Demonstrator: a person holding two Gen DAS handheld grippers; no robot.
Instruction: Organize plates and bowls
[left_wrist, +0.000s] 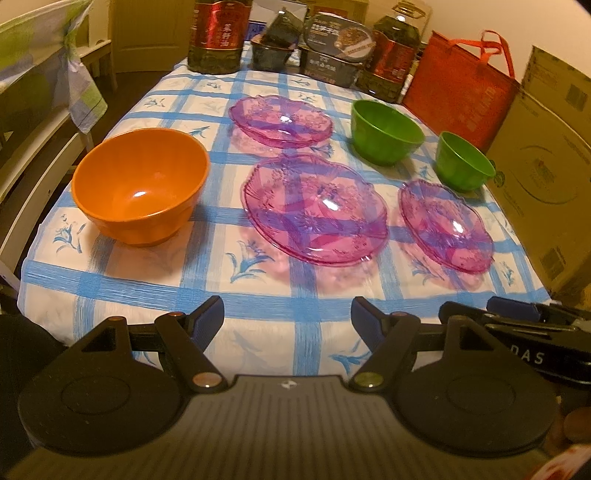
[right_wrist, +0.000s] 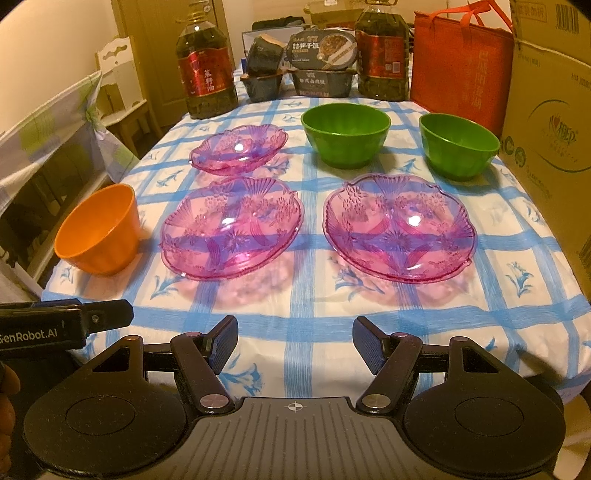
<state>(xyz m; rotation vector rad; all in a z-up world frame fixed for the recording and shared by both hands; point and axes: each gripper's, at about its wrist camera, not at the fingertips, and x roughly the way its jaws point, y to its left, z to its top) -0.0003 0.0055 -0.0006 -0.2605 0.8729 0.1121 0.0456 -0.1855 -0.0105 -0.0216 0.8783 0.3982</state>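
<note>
Left gripper (left_wrist: 288, 317): nearest the table's front edge, jaws spread wide, holding nothing, over bare cloth.
Right gripper (right_wrist: 295, 341): just beside it on the right, likewise wide open and empty; each gripper shows at the edge of the other's view.
Step in hand: nothing looks gathered yet, so I judge this the start, with the first pick still to be chosen.
Tablecloth (left_wrist: 258, 317): blue-checked, loose-looking; a dragged dish could wrinkle it, so lift rather than slide.
Near plates: two clear pink plates in the front row, the middle plate (right_wrist: 232, 229) and the right plate (right_wrist: 399, 229), side by side but apart.
How to do it well: pinch a plate at its scalloped rim, one finger over and one under, since the rim lies low on the cloth; the plastic looks thin and glossy, so it may flex or slip; lift it level and lower it centred onto its neighbour.
Orange bowl (left_wrist: 140, 188): upright at the front left, near the table edge; approach from the inner side so it is not nudged off.
Far plate (right_wrist: 238, 149): a third pink plate behind the middle one.
Green bowls: the larger green bowl (right_wrist: 345, 134) and smaller green bowl (right_wrist: 460, 146) stand upright at the back right, apart; the smaller probably nests in the larger.
In the way: oil bottles (right_wrist: 207, 77), food boxes (right_wrist: 325, 70), a red bag (right_wrist: 461, 62) and a cardboard box (right_wrist: 546, 122) crowd the far end and right side, leaving little swing room behind the green bowls.
</note>
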